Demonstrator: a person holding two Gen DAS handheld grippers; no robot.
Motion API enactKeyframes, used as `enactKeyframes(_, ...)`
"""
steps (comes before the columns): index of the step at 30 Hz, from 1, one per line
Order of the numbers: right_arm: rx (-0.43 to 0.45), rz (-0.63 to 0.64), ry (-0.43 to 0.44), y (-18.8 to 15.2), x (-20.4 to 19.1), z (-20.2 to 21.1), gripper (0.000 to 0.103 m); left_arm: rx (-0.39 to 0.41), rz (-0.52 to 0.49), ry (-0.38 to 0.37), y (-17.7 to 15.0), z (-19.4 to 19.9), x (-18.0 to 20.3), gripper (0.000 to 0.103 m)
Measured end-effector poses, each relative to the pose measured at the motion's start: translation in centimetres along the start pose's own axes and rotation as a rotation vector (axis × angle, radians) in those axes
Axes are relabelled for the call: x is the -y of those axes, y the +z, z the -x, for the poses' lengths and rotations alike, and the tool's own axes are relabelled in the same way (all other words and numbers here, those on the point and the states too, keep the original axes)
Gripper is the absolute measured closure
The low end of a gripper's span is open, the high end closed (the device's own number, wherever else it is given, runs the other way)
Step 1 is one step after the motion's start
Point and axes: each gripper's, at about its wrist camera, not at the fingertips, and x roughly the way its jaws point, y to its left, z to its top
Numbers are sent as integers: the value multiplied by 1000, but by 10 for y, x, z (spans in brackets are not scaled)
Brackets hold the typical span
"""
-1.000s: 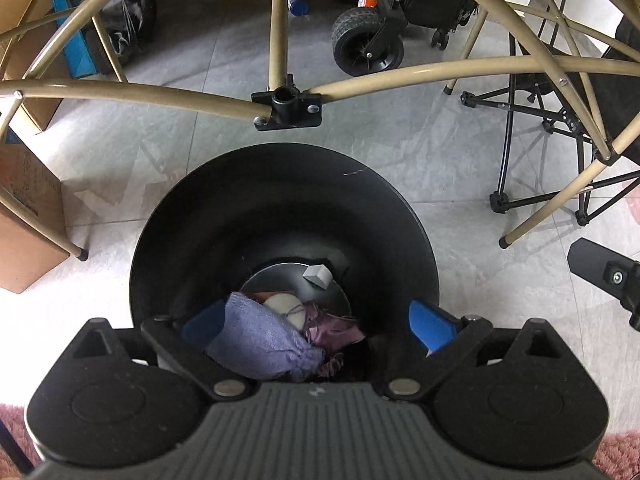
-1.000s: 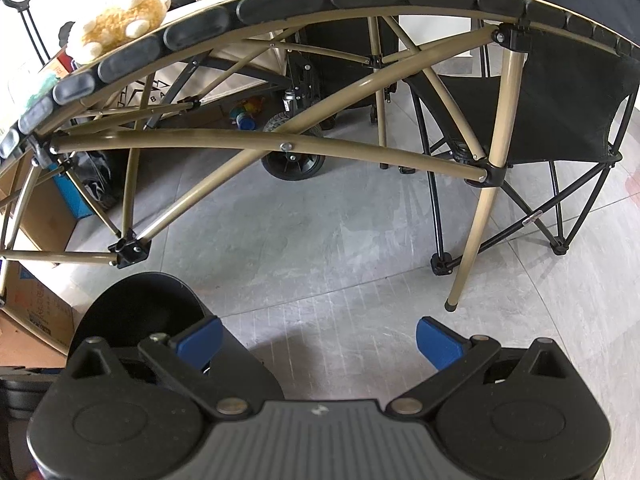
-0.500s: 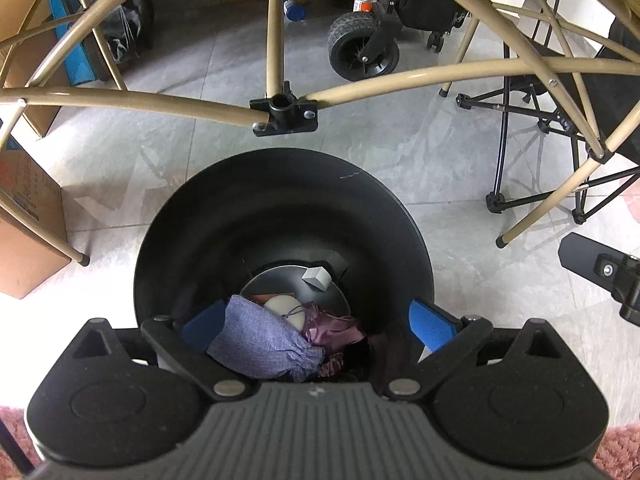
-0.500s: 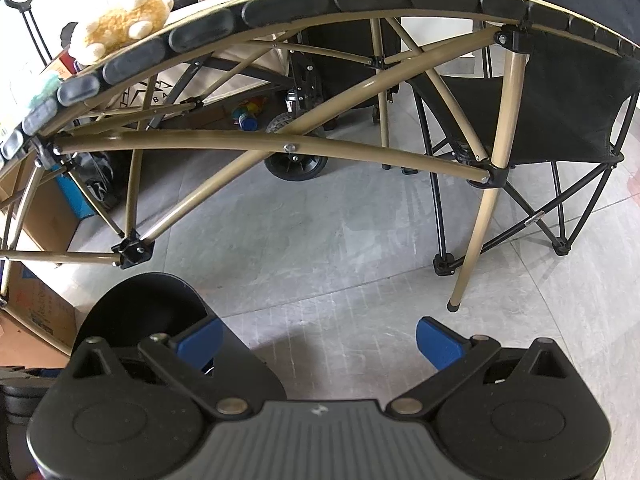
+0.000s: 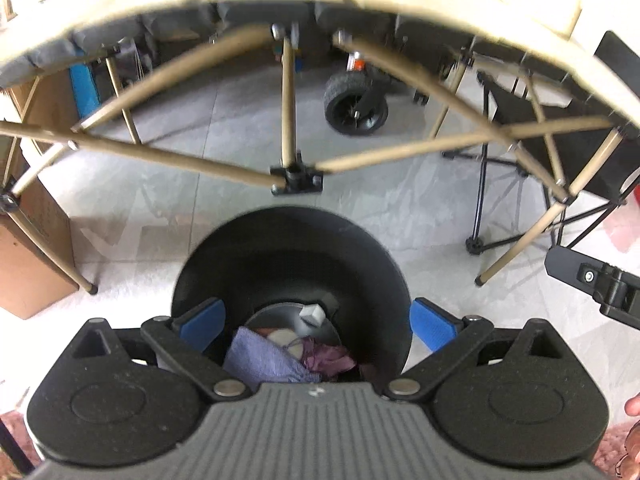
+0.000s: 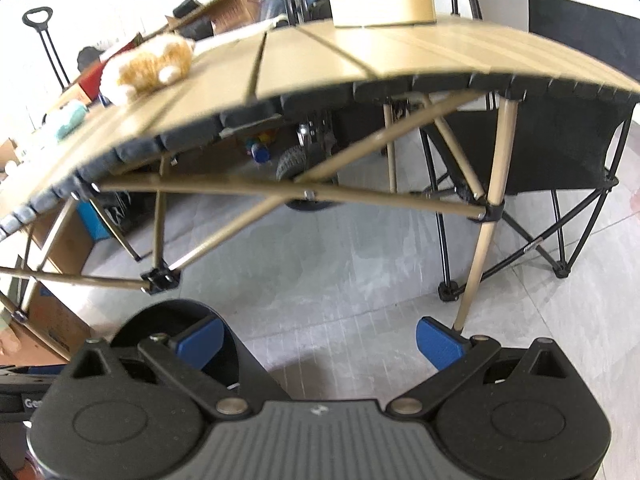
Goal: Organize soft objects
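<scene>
A round black bin (image 5: 292,256) stands on the floor under the table's near edge. Inside lie a lilac cloth pouch (image 5: 260,360), a purple pouch (image 5: 328,358), a pale round thing and a small white block (image 5: 312,314). My left gripper (image 5: 318,326) hangs open above the bin's near side, holding nothing. My right gripper (image 6: 318,340) is open and empty over the floor, with the bin (image 6: 168,320) at its lower left. On the tan tabletop (image 6: 320,60) lie an orange-and-white plush toy (image 6: 148,66) and a pale teal soft thing (image 6: 70,118).
Tan table legs and cross braces (image 5: 296,176) stand just beyond the bin. A black folding chair (image 6: 560,152) is on the right, a black wheel (image 5: 356,108) behind. Cardboard boxes (image 5: 28,256) sit at left. Part of the other gripper (image 5: 596,280) shows at right.
Both grippers have risen and tilted upward, so the tabletop and the plush toy on it now show. The bin looks smaller and lower. Both stay open.
</scene>
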Motion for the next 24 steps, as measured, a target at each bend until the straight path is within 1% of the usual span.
enactKeyframes(6,85,16,39,10,-6,37,0,113,2,-28,5,41,-8,2)
enactKeyframes(14,239,63,66,25,-20,88,0,261,32,-69,19,91,-23,0)
enactKeyframes(18,281,81,80,37,-28,98,0,330,34,-66,29,112,-29,0)
enactKeyframes(24,326,83,111,57,-44,101,0,420,58,-58,52,131,-38,0)
